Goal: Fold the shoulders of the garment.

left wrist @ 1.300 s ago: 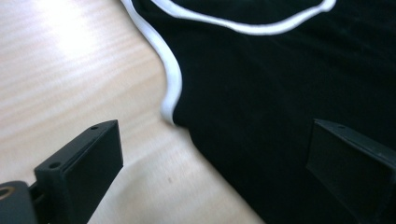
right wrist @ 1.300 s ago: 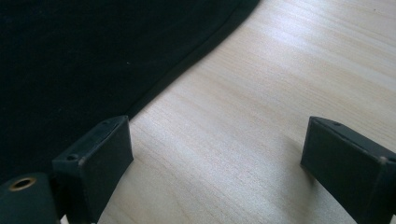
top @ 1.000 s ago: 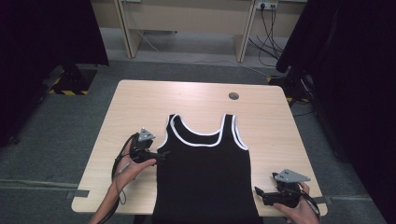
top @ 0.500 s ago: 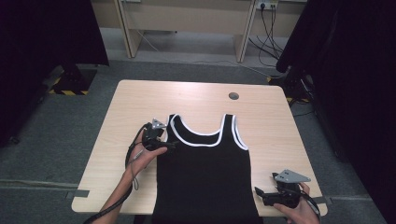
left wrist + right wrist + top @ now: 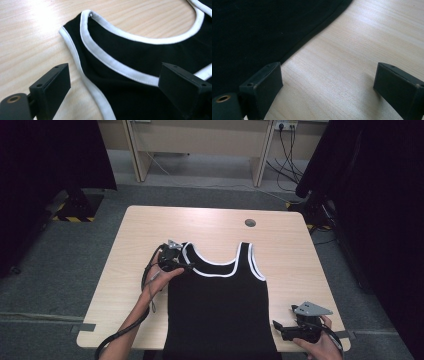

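A black tank top (image 5: pixel 217 305) with white trim lies flat on the wooden table (image 5: pixel 210 225), straps pointing away from me. My left gripper (image 5: pixel 186 266) is open at the top's left shoulder strap (image 5: pixel 86 30), its jaws spread over the white-edged armhole (image 5: pixel 98 97). My right gripper (image 5: pixel 276 327) is open near the table's front right, its jaws over bare wood just beside the top's right side edge (image 5: pixel 312 37). Nothing is held in either one.
A round cable hole (image 5: pixel 250 223) sits in the table's far right part. Dark curtains and desk legs with cables stand beyond the far edge. Bare wood lies left, right and beyond the garment.
My left gripper has moved forward and right along the garment's left side, up to the shoulder strap. The right gripper has stayed put.
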`<state>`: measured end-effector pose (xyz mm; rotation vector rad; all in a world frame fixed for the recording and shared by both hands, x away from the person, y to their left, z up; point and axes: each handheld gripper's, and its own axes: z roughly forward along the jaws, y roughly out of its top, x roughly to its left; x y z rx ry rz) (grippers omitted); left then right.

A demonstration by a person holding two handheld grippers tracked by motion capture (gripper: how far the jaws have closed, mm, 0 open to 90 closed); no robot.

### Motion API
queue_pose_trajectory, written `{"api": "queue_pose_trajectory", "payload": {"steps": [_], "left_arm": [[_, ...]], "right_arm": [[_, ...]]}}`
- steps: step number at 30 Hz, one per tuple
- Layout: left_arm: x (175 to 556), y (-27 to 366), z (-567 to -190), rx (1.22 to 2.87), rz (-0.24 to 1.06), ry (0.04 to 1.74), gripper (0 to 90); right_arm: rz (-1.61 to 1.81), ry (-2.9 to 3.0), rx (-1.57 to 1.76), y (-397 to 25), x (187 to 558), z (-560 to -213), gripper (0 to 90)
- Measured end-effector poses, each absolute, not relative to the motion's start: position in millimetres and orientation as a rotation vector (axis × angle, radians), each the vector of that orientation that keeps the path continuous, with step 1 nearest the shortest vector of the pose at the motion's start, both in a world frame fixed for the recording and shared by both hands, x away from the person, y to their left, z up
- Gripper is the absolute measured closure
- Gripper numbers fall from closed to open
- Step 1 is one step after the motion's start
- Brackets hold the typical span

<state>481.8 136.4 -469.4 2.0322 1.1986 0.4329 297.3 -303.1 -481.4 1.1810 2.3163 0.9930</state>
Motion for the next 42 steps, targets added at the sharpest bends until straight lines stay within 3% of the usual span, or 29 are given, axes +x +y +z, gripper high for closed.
{"api": "queue_pose_trajectory", "payload": {"steps": [19,22,23,24,28,33,42], "left_arm": [[519,128,-479,2.052,0.498,1.259,14.3],[519,125,-477,2.048,0.508,1.230,34.9],[517,125,-476,2.058,0.504,1.218,34.9],[514,121,-474,2.066,0.490,1.189,51.4],[510,116,-474,2.069,0.484,1.171,75.0],[502,110,-466,2.047,0.437,1.132,81.3],[463,111,-434,1.959,0.444,1.013,81.1]], "right_arm": [[0.995,2.318,1.176,-303,297,-482,8.7],[0.996,2.317,1.177,-303,297,-482,8.7],[0.996,2.317,1.177,-303,297,-482,8.7],[0.996,2.317,1.177,-303,297,-482,8.7],[0.998,2.314,1.177,-303,297,-482,8.7],[0.999,2.314,1.177,-304,297,-482,8.7],[1.001,2.310,1.176,-303,296,-482,8.7]]}}
